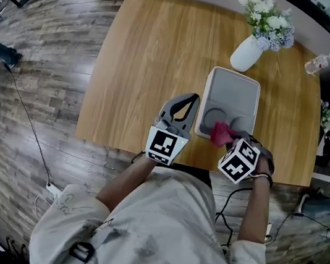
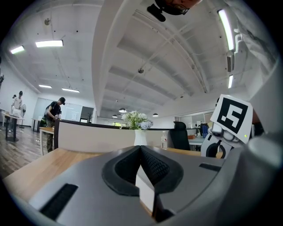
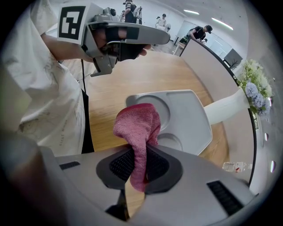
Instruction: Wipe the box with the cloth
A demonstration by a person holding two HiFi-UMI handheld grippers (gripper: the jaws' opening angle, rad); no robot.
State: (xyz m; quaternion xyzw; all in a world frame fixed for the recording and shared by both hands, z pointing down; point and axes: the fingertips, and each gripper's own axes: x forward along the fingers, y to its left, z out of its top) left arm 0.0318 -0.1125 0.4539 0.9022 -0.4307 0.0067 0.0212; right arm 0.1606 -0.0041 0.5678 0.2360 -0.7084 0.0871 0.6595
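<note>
A grey box [image 1: 231, 94] with two round hollows lies on the wooden table [image 1: 146, 56], near its front edge. My right gripper [image 1: 229, 136] is shut on a pink cloth [image 1: 220, 133], which bunches over the box's near end. In the right gripper view the cloth [image 3: 138, 125] stands up from between the jaws of that gripper [image 3: 138, 152], above the box [image 3: 183, 118]. My left gripper [image 1: 189, 98] hovers just left of the box with its jaws shut and nothing between them; in its own view this gripper [image 2: 140, 148] looks across the table.
A white vase [image 1: 247, 53] of flowers stands behind the box, seen also as a vase [image 3: 226, 107] at the right. A water bottle [image 1: 319, 63] is at the far right corner. The person's body is against the table's front edge. People stand at desks far off.
</note>
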